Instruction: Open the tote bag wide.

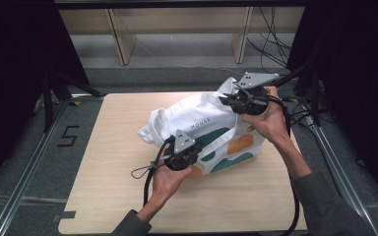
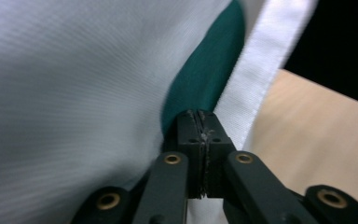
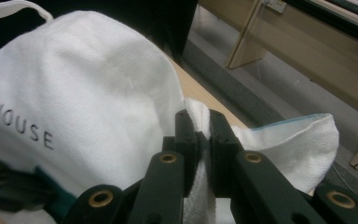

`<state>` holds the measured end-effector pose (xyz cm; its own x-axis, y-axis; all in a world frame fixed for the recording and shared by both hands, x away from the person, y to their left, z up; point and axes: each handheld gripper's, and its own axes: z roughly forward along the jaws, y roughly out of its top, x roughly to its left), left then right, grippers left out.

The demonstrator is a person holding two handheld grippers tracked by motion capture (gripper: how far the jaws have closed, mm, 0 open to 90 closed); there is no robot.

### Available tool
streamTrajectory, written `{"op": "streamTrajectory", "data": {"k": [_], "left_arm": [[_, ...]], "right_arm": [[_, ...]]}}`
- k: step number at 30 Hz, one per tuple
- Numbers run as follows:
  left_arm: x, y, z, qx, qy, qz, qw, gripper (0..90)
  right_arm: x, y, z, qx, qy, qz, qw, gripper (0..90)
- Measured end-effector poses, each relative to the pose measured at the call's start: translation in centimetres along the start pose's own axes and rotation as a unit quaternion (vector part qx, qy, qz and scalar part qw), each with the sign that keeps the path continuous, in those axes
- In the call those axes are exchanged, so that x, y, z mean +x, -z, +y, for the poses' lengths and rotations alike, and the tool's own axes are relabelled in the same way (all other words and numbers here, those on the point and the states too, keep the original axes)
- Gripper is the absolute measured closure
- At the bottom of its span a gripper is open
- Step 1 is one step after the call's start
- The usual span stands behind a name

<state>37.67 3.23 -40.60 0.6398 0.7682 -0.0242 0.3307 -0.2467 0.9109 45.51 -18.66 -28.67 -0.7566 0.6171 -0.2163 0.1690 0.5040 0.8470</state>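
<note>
A white cloth tote bag [image 1: 197, 123], printed with "HOUSE" and green and orange shapes, lies bunched on the wooden table [image 1: 108, 167]. My left gripper [image 1: 197, 156] is shut on the bag's near edge, by the green patch [image 2: 205, 79] and the white strap [image 2: 265, 60]. My right gripper [image 1: 228, 101] is shut on a fold of the bag's white cloth [image 3: 284, 140] at the far right, lifting it off the table. The "HOUSE" lettering [image 3: 23, 125] shows on the bulging cloth to the left of its jaws.
A wooden shelf frame [image 1: 177, 29] stands beyond the table. Black frame legs [image 1: 47, 93] and cables [image 1: 275, 44] flank the table's far corners. A loop of cable [image 1: 140, 172] lies on the table left of the left hand.
</note>
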Motion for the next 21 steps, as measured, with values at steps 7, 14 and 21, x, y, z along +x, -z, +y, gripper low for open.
{"op": "streamTrajectory", "data": {"k": [7,14,21], "left_arm": [[-0.7,-1.3,0.0,-0.003,0.016,0.004,0.9999,88.9],[-0.7,-2.2,0.4,-0.022,0.065,0.005,0.9977,89.0],[-0.5,-2.5,0.4,-0.020,0.072,0.010,0.9972,89.0]], "right_arm": [[0.9,1.8,-0.5,-0.026,0.002,0.017,0.9995,85.2],[1.4,4.7,0.6,-0.038,0.012,0.052,0.9979,85.3],[4.2,6.5,-1.8,-0.010,0.048,0.081,0.9955,85.4]]}}
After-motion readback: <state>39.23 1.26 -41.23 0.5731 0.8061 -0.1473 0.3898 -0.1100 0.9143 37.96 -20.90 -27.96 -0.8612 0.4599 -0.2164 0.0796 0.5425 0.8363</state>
